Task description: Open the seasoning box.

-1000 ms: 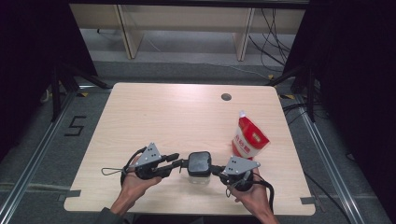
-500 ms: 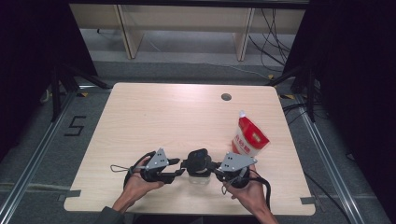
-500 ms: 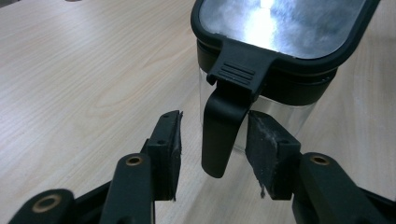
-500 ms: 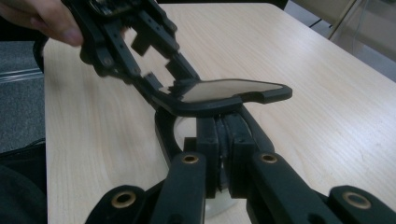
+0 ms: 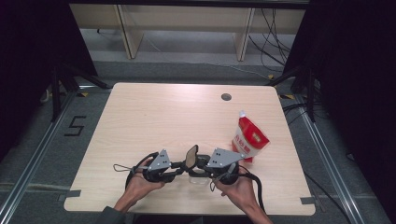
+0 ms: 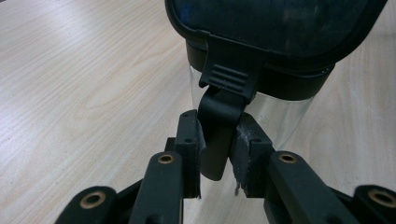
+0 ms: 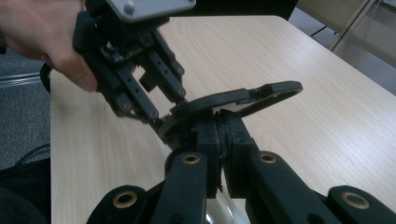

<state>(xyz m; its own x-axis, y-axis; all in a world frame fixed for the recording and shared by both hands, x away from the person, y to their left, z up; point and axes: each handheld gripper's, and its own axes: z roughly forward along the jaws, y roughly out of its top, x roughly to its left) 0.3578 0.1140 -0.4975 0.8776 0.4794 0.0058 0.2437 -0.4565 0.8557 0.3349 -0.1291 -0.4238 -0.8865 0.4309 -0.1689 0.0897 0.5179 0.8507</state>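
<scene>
Two grippers at the jar [image 5: 198, 177]: left gripper [image 6: 217, 140] fingers, just closing, clamp its lid latch [image 6: 219, 121]; right gripper [image 7: 219, 135] pinches the lid [image 7: 233, 100] rim.

I noted a clear glossy jar [image 6: 280, 116], its matt black plastic lid [image 6: 275, 28], and the pale wood-grain table [image 5: 163, 116].
</scene>
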